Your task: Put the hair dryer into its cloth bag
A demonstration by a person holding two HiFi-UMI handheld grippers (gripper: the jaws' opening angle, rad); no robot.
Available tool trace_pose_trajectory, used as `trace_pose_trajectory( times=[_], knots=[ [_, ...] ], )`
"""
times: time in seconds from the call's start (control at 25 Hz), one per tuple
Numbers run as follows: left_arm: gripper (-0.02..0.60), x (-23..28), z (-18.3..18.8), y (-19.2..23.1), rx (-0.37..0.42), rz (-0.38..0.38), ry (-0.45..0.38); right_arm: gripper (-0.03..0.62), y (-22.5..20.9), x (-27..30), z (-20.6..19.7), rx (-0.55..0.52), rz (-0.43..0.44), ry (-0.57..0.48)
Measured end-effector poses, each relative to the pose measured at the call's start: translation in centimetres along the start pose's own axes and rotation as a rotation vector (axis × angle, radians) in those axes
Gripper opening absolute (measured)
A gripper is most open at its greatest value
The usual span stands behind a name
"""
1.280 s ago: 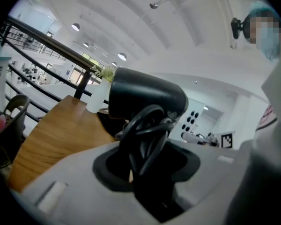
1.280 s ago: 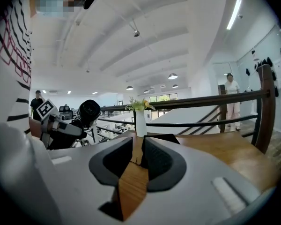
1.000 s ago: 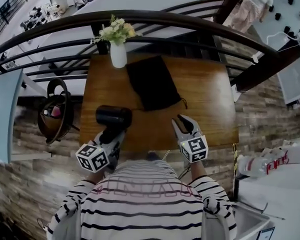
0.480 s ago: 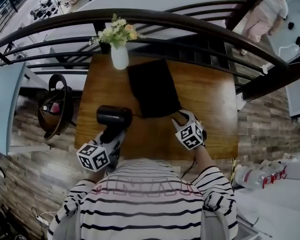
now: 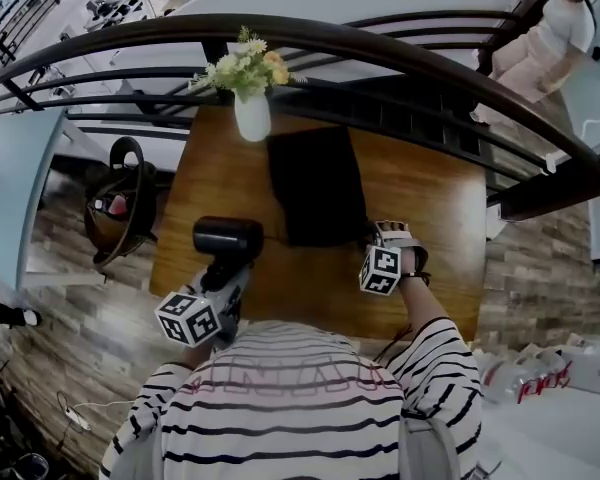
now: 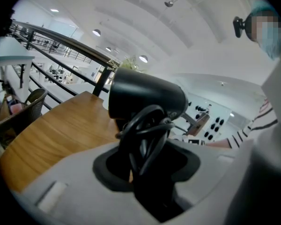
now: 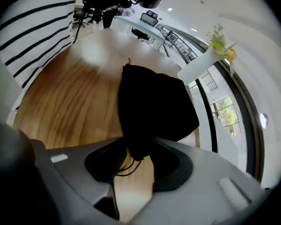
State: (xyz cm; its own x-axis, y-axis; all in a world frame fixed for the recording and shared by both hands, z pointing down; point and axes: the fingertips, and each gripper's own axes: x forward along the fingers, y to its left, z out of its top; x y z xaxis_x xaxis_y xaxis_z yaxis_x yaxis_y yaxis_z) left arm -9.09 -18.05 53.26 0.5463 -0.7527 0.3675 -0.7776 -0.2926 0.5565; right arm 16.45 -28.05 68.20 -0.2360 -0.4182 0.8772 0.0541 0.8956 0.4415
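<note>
Black hair dryer [image 5: 227, 238], cord coiled round handle, at wooden table's [image 5: 205, 178] near-left; left gripper [image 5: 224, 271] clamped on the handle. Black cloth bag [image 5: 315, 183] flat mid-table, flower vase [image 5: 252, 116] beyond. Right gripper [image 5: 388, 234] jaws just opening wide; bag's near corner and drawstring between them, ungripped.

The black hair dryer [image 5: 227, 236], its cord looped round the handle, is clamped by that handle in the left gripper's [image 5: 225, 273] jaws over the tabletop's [image 5: 430, 208] near-left part, just beside the black cloth bag [image 5: 318, 188], which lies flat with its drawstring neck toward the person.
</note>
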Motion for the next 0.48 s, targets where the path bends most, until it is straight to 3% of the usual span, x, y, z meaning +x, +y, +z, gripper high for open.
trace_pose_trajectory(
  times=[0.28, 0.48],
  knots=[
    [0.155, 0.5, -0.6, 0.1, -0.021, 0.033, 0.006, 0.123, -1.0, 1.1, -0.1, -0.159, 0.014, 0.011],
    [0.156, 0.2, -0.9, 0.0, -0.021, 0.035, 0.015, 0.115, 0.2, 1.6, 0.0, -0.247, 0.082, 0.047]
  ],
)
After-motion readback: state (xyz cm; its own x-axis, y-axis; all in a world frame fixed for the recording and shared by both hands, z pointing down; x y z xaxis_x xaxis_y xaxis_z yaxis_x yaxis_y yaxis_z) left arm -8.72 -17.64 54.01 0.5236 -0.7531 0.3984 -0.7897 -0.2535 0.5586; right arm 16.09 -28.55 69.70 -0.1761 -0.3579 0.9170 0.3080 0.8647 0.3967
